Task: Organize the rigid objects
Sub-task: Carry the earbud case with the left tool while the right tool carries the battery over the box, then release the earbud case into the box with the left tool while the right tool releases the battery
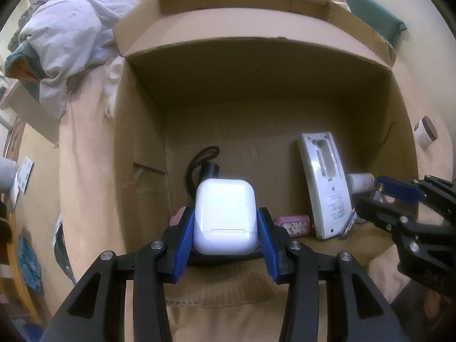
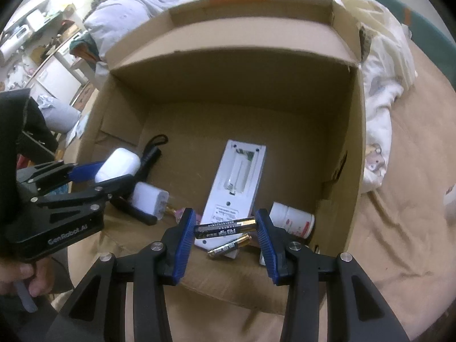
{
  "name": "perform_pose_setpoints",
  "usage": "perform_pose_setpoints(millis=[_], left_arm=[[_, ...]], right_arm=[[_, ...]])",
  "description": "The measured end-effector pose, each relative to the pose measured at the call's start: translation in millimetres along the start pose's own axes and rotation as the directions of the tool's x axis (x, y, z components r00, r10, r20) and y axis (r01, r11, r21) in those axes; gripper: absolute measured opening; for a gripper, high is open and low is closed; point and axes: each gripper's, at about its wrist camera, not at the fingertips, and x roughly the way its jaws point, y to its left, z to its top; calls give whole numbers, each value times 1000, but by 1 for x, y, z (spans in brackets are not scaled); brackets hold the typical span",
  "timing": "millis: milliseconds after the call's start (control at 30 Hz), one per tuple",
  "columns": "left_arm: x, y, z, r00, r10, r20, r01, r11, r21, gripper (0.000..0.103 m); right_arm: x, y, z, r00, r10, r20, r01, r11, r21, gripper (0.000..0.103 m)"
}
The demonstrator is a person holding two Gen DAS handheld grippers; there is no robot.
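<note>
While both grippers hang steeply over the open cardboard box (image 2: 233, 65) on the bed, its contents read from left to right as follows. Left gripper (image 1: 225, 225): closed partway on a white earbud case (image 1: 225, 216), blue pads pressing its two sides, case held above the box's left portion, presumably so it can be set down among the items already gathered. Beneath it, on the box floor: a black strapped item (image 2: 151, 154), partly hidden; a white charger plug (image 2: 149, 199) with prongs facing right; a small pink object (image 1: 292, 225), identity unclear. Centre: a white remote control (image 2: 236, 188), lying face-down with battery bay uncovered and empty. Right gripper (image 2: 226, 228): closed partway on a black-and-gold battery (image 2: 225, 229), clamped end to end across the jaws, over the remote's near end. A second battery (image 2: 229, 246) lies loose just below it. Far right corner: a white pill bottle (image 2: 290, 219) on its side, red label showing. Both held items appear destined for the box.
</note>
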Motion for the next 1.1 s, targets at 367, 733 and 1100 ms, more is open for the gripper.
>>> perform_pose_setpoints(millis=[367,733,1100], left_arm=[[11,-2,-4,999,5,-43,-4,1000,12,40],[5,-7,-4,1000,3,-20,-2,999,35,69],[-10,-5,2,1000,-6,30,7,1000,-6,84]], right_arm=[[7,1,-5,999,-16,-40,16,1000,0,45],[-6,-2,1,998,56,17,-56,998,29,79],[-30,-6,8,987,47,155,-54,998,38,103]])
